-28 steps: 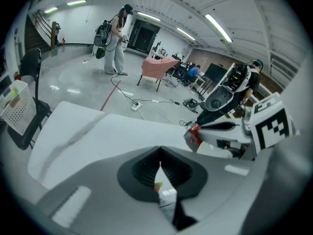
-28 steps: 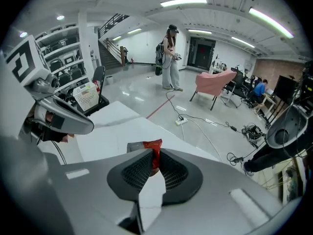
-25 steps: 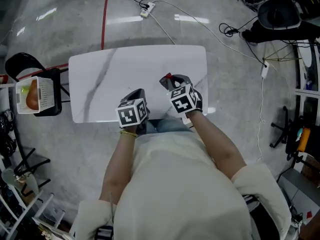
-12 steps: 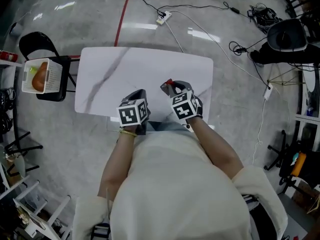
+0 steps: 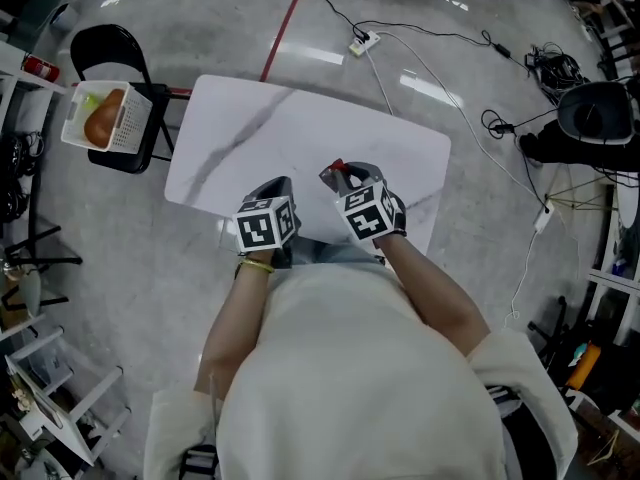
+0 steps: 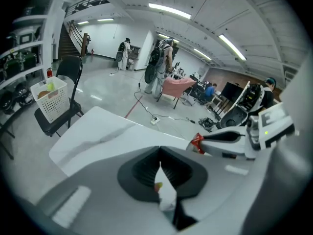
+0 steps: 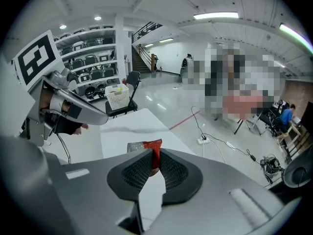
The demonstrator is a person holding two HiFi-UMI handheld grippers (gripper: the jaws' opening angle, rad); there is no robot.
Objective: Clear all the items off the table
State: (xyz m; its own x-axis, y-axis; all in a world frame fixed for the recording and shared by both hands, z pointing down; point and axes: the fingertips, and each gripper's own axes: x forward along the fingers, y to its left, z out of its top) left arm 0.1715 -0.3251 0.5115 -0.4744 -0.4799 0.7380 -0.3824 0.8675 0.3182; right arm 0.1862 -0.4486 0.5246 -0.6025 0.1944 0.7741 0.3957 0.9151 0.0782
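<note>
- Person, pale top (image 5: 350, 368): we see both forearms reaching forward, with a yellow band (image 5: 256, 266) on the left wrist.
- Left gripper (image 6: 159, 156): we record its jaws as closed, pad against pad. It is tilted down over the near edge of the table and just beside the other gripper.
- Right gripper (image 7: 155, 156): we record its jaws as narrow and clamped on the red packet (image 7: 150, 145). It is also tilted down over the near edge.
- Red packet: we find it pinched by one end between the right pads. The rest sticks out past the jaw tips and shows a silvery patch beside the red. It is held above the tabletop, toward the near right part.
- Table (image 5: 300, 133): white top with grey veining and rounded corners. We see it set at an angle on a grey polished floor.
- Black chair (image 5: 110, 43): we place it just off the table's left end.
- White basket (image 5: 130, 128): it sits on the chair seat. We count an orange piece (image 5: 103, 123) and a green piece (image 5: 88, 98) inside.
- Red line (image 5: 285, 26): painted on the floor beyond the table's far edge.
- White power strip (image 5: 361, 42): on the floor past the far edge, right of the red line.
</note>
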